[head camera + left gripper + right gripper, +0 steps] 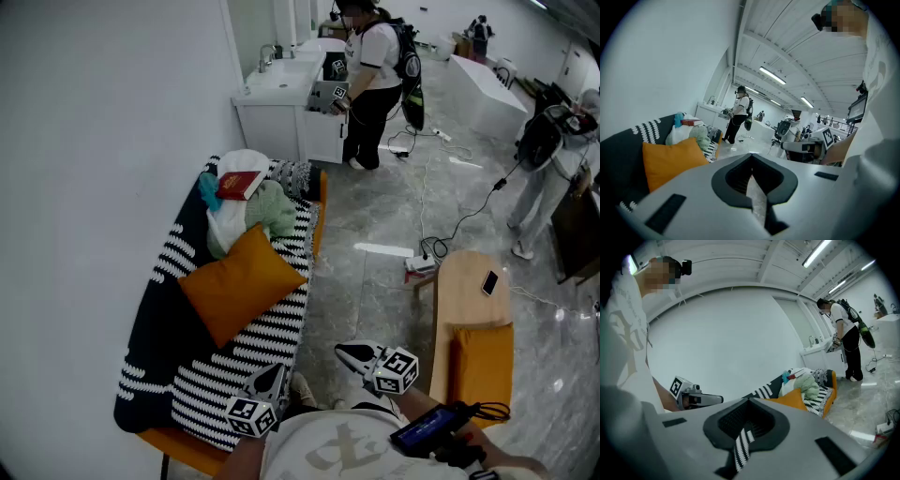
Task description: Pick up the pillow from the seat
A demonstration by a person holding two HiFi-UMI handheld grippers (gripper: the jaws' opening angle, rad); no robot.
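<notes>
An orange pillow (239,281) leans against the back of a sofa (164,441) draped in a black-and-white striped blanket (267,342). It shows at the left in the left gripper view (670,159) and past the jaws in the right gripper view (790,400). My left gripper (269,375) hovers over the sofa's front edge, short of the pillow, jaws shut and empty. My right gripper (352,355) is over the floor beside the sofa, also shut and empty. Each gripper sees the other: the right gripper (811,146) and the left gripper (696,399).
Clothes (267,211) and a red book (239,185) are piled at the sofa's far end. To the right, a wooden table (469,300) holds a phone (489,282), with a second orange cushion (483,361) nearby. A person (373,80) stands at a sink cabinet (281,117). Cables (469,211) cross the floor.
</notes>
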